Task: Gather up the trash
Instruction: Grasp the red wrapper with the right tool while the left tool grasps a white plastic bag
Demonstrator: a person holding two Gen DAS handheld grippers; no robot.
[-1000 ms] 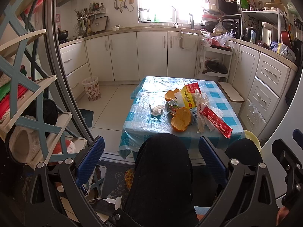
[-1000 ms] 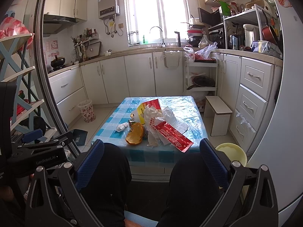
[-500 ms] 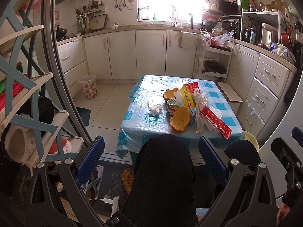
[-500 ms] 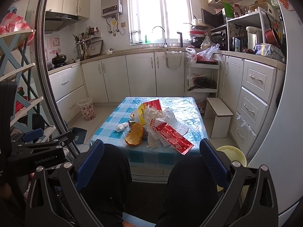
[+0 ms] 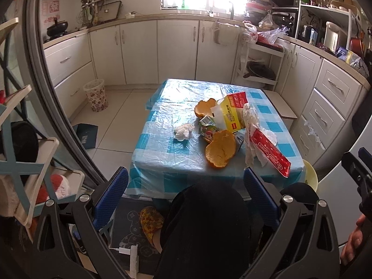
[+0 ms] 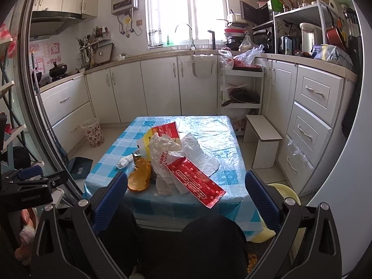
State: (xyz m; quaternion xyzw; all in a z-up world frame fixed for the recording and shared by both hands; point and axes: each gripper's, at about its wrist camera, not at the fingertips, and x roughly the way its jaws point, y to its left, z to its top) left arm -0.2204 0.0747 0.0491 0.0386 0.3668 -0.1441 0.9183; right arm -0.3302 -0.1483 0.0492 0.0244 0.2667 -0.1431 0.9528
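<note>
Down by the person's dark-clad knees, the left gripper (image 5: 186,186) and the right gripper (image 6: 186,187) both hang with blue pads spread wide, clasping nothing and touching nothing. Beyond them on the low table (image 6: 218,132) with its blue checked cover lies the trash: an orange peel (image 5: 220,148) nearest, a red wrapper (image 6: 196,182) just beside a crumpled white plastic bag (image 6: 162,153), a tissue wad (image 5: 183,131), then a yellow carton (image 5: 229,114). Farther off, a patterned wastebasket (image 6: 93,132) stands by the cabinets.
</note>
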